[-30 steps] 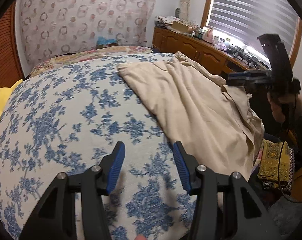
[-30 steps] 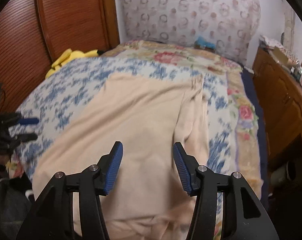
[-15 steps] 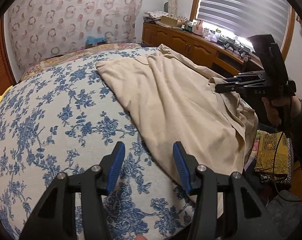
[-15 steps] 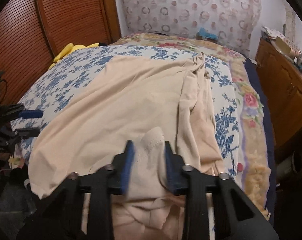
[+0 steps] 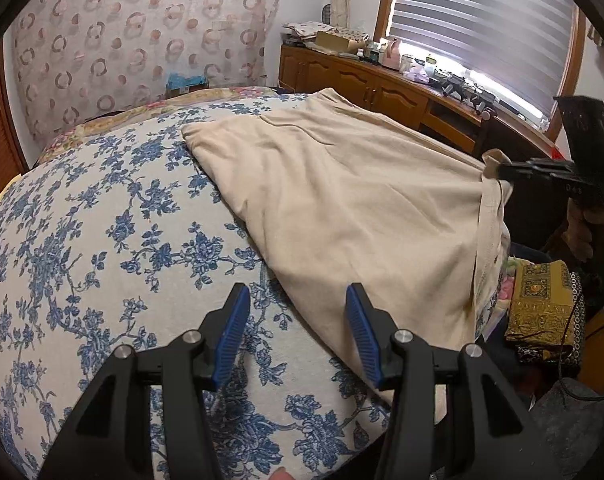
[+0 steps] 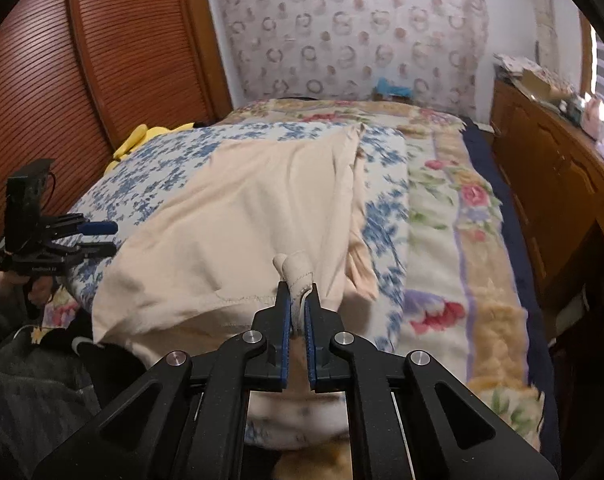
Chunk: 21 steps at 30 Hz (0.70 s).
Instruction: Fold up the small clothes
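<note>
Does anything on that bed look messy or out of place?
Slightly. The beige garment lies askew and rumpled, one side hanging off the bed's edge. The right tongs pinch its hem into a bunched tuft.

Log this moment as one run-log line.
phase: first grasp | right gripper: shut on beige garment hem | left gripper: open, empty, over blue floral bedspread | garment: spread, unfolded

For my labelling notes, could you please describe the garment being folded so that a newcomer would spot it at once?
Start at the bed. On its blue-flowered cover lies a plain beige garment, its near hem pinched in the right hand-held gripper. It is the only unpatterned cloth on the bed.
</note>
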{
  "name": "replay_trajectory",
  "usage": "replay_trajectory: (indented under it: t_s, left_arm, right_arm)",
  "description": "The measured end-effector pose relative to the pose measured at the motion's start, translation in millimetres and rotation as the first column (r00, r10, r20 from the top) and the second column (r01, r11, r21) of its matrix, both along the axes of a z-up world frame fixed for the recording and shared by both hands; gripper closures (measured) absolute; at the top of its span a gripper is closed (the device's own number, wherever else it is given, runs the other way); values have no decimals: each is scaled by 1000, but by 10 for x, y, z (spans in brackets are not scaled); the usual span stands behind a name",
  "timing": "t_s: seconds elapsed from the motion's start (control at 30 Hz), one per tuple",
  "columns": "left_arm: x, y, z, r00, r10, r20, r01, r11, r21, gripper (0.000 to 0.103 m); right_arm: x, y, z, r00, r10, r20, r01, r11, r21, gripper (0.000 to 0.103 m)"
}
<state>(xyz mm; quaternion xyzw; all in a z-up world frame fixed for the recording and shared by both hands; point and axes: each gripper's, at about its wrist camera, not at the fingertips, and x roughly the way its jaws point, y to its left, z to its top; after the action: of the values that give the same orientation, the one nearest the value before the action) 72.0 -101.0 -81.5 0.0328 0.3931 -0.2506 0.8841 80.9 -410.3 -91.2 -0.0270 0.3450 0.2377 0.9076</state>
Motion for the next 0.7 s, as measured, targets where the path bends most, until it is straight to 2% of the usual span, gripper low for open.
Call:
replay_trajectory:
  t_s: [0.3,0.37,0.43,0.47,0.63,0.7]
  left_arm:
    - [-70,-133,-25,999,-34,-11,34,999,11,54]
    - [-83,-144,-43,999,-38,-17,39,999,10,54]
    - [-93,-159,-67,999,-43,-24,43,999,10,54]
    - [-106,-179,-88,998,-48,-30,49,999,11,54]
    - [-160,-234,-165,996,-67,-51,68,997,22,54]
    - [-180,-242,-193,996,-68,-57,69,997,24,54]
  right_arm:
    - [-120,-80,-208,997,-30,-65,29,1000,-10,96]
    - [-145,-111,-181,998,-39,-54,39,999,-9,92]
    - [-171,-145,-109,998,-61,-22,61,998,4,74]
    - [-183,-162,-87,998,-66,-11,66,998,14,71]
    - [-180,-92,75,996,-65,62,60,995,77,65]
    - [-119,-36,67,995,-80,66,75,995,71,64]
